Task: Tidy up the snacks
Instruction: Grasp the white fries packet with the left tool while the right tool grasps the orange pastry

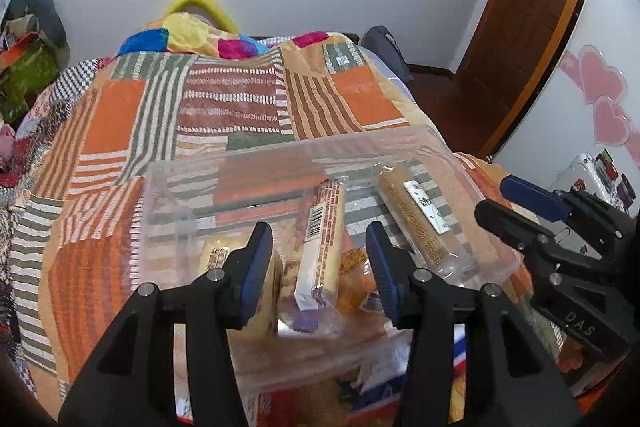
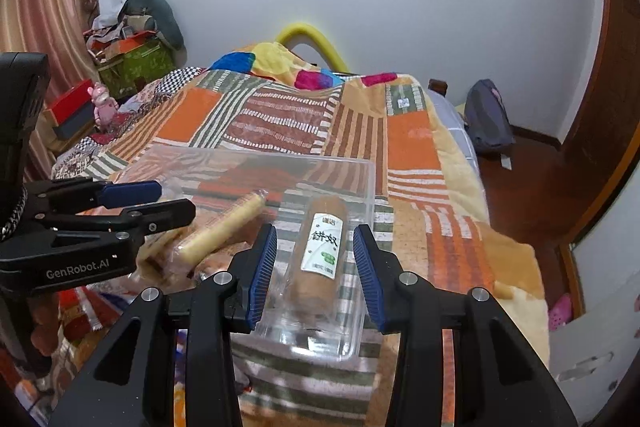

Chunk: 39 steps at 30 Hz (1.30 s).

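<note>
A clear plastic bin point(image 1: 168, 187) point(image 2: 360, 167) sits on the quilted bed. Inside lie a pale yellow cracker roll point(image 1: 324, 243) point(image 2: 224, 227), a brown biscuit roll with a white label point(image 1: 416, 215) point(image 2: 324, 247), and several small yellow and orange snack packs point(image 1: 356, 283). My left gripper point(image 1: 318, 267) is open, its fingers on either side of the yellow roll above the bin's near end, touching nothing. My right gripper point(image 2: 314, 271) is open, its fingers on either side of the brown roll, not touching it. Each gripper shows in the other's view: the right point(image 1: 516, 207), the left point(image 2: 152, 203).
More snack packets point(image 1: 360, 391) lie on the quilt in front of the bin. The patchwork quilt point(image 1: 224, 99) covers the bed, with a colourful pillow point(image 1: 192, 35) at the far end. A backpack point(image 2: 486, 119) stands on the floor at the right, boxes point(image 2: 132, 63) at the left.
</note>
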Tool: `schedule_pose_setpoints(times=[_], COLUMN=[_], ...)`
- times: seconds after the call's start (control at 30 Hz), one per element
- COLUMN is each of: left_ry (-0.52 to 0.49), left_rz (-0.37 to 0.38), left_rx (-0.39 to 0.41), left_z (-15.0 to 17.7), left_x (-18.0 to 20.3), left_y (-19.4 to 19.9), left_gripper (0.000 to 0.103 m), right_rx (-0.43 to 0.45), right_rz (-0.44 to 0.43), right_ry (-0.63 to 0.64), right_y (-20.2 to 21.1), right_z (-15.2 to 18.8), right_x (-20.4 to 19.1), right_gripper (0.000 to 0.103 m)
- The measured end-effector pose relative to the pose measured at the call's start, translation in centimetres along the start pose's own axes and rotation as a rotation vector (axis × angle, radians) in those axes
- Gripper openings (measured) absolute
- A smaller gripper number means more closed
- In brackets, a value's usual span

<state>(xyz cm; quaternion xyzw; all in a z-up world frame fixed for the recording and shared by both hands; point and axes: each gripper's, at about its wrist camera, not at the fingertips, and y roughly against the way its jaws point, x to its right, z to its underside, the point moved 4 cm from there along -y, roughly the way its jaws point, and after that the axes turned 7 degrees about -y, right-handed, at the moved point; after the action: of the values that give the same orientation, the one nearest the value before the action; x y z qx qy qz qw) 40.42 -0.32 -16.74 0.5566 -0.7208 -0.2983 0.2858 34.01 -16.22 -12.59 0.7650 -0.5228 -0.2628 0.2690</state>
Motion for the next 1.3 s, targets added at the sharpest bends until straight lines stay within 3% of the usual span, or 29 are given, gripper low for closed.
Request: schedule_pose_setpoints(times=[0.37, 0.63, 0.9, 1.3], left_ry=[-0.019, -0.002, 0.049, 0.128], left_rz=[-0.066, -0.123, -0.169, -0.142], left_rx=[0.086, 0.075, -0.019, -0.148], left_z=[2.9, 7.6, 13.7, 20.6], left_x=[-1.7, -4.9, -9.3, -12.4], left_y=[9.3, 14.1, 14.5, 10.8], left_gripper=[0.055, 0.065, 0.069, 0.069], right_rx=[0.040, 0.040, -0.028, -0.143], right_rz=[-0.059, -0.079, -0.085, -0.061], right_ry=[-0.016, -0.031, -0.063, -0.032], right_y=[4.7, 6.7, 5.2, 1.7], right_z=[1.4, 3.4, 5.7, 8.6], right_x=[-1.2, -2.1, -3.3, -5.3], right_gripper=[0.044, 0.056, 0.073, 0.076])
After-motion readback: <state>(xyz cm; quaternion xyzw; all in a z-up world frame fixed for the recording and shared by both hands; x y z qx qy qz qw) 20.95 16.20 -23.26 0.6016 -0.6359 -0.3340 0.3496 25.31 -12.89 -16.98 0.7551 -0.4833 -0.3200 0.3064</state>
